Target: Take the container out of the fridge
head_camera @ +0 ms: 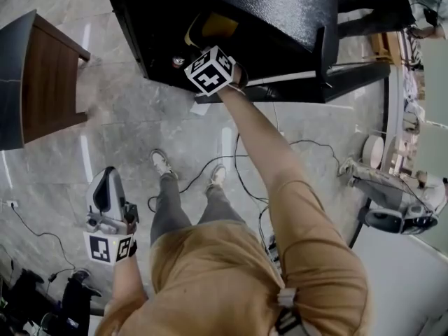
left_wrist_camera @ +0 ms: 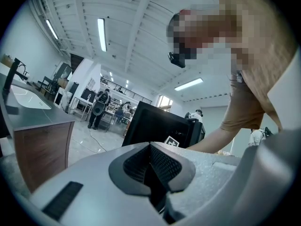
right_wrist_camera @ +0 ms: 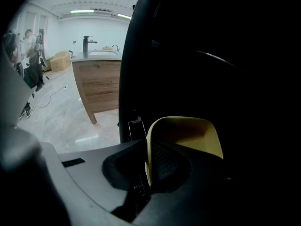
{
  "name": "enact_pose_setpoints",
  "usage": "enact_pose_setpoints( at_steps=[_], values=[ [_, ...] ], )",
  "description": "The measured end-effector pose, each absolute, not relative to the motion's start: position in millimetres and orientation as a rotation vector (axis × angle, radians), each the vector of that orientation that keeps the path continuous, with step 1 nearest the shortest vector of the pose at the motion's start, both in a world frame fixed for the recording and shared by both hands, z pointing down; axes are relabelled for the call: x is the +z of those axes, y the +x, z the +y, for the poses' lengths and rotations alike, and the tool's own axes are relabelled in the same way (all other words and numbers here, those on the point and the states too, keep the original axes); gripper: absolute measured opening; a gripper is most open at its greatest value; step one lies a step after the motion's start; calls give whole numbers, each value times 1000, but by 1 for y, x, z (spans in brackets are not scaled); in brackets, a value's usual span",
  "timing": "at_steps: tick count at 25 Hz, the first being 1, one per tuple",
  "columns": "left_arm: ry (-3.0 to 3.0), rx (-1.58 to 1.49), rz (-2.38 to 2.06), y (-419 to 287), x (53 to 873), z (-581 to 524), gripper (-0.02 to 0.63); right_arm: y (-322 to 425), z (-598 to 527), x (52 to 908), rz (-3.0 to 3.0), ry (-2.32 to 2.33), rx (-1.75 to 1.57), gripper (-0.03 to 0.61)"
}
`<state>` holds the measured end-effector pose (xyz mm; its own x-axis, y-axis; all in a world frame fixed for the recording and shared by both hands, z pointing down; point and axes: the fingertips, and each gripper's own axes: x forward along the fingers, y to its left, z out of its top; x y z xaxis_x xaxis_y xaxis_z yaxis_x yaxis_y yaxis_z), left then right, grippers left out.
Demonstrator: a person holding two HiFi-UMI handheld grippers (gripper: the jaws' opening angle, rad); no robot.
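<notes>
A yellow container (right_wrist_camera: 188, 135) sits inside the dark black fridge (head_camera: 231, 5), and its thin rim stands between my right gripper's pads. My right gripper (right_wrist_camera: 148, 161) is shut on that rim and points down into the fridge. From the head view the right gripper (head_camera: 208, 54) reaches into the fridge opening, with the yellow container (head_camera: 217, 26) just beyond it. My left gripper (head_camera: 105, 180) hangs low at the person's left side, far from the fridge. In its own view the left gripper (left_wrist_camera: 150, 166) has its jaws together with nothing between them.
The fridge door (head_camera: 350, 75) stands open to the right. A wooden counter (head_camera: 42, 82) is to the left of the fridge. Cables (head_camera: 245, 180) trail over the marble floor by the person's feet. Equipment (head_camera: 392, 194) sits at the right. A person (left_wrist_camera: 99, 107) stands far off.
</notes>
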<state>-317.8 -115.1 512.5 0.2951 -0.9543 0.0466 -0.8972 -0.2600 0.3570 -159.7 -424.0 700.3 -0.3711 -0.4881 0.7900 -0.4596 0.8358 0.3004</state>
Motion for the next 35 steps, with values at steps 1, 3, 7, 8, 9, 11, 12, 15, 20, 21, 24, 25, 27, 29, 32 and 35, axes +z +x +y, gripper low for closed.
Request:
enact_pose_setpoints(
  at_steps=[1, 3, 7, 8, 9, 11, 12, 15, 20, 21, 24, 25, 27, 29, 32, 35],
  values=[
    [2260, -257, -1677, -315, 509, -114, 2, -160, -420, 695, -2033, 707, -29, 17],
    [2272, -256, -1676, -311, 502, -111, 2, -160, -412, 685, -2060, 724, -12, 17],
    [2299, -249, -1668, -304, 490, -107, 2, -166, -393, 666, -2119, 731, 23, 17],
    [2305, -250, -1666, -302, 488, -106, 2, -167, -387, 663, -2132, 727, 25, 17],
    [2311, -250, -1665, -300, 485, -104, 2, -169, -381, 660, -2146, 723, 29, 17],
    [2329, -253, -1662, -294, 480, -103, 2, -171, -370, 651, -2182, 726, 40, 17],
    [2339, -254, -1660, -290, 476, -102, 2, -172, -365, 645, -2202, 731, 46, 17],
    [2369, -259, -1652, -277, 465, -100, 2, -171, -348, 626, -2259, 737, 57, 17],
    [2408, -269, -1644, -254, 448, -90, 2, -171, -319, 597, -2343, 729, 66, 17],
    [2415, -272, -1645, -250, 444, -88, 2, -171, -312, 590, -2357, 723, 62, 17],
    [2433, -277, -1644, -240, 433, -80, 2, -172, -295, 569, -2409, 717, 65, 17],
    [2438, -278, -1643, -237, 430, -79, 2, -173, -289, 561, -2428, 718, 68, 17],
    [2449, -279, -1642, -232, 424, -76, 2, -174, -278, 547, -2459, 715, 56, 17],
    [2460, -278, -1640, -228, 417, -73, 2, -175, -267, 535, -2481, 708, 48, 17],
    [2473, -275, -1647, -224, 408, -68, 2, -175, -251, 517, -2522, 704, 57, 17],
    [2482, -273, -1662, -217, 399, -59, 2, -168, -230, 500, -2556, 692, 59, 17]
  ],
)
